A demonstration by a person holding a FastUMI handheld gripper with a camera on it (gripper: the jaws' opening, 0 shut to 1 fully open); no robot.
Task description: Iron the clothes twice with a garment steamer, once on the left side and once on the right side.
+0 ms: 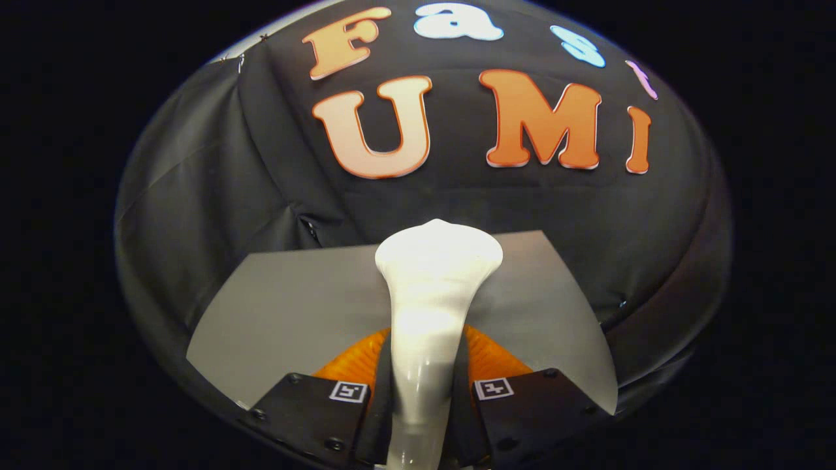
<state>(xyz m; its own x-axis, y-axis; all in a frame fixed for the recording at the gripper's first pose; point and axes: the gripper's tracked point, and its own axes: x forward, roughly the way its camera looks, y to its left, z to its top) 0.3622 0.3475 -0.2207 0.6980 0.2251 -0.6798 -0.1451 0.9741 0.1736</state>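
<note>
gripper (423, 391) w/ both fingers clamped on 1 glossy white flared-head plastic garment steamer (431, 287), held above 1 flat grey table (294, 307).

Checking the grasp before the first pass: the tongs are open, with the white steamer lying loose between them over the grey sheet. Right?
Not quite. In the gripper view the tongs are shut on the white steamer, gripping its handle from both sides, over the grey sheet.

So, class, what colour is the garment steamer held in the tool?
White, glossy; the garment steamer shows best in the gripper view, clamped in the tool.
</note>
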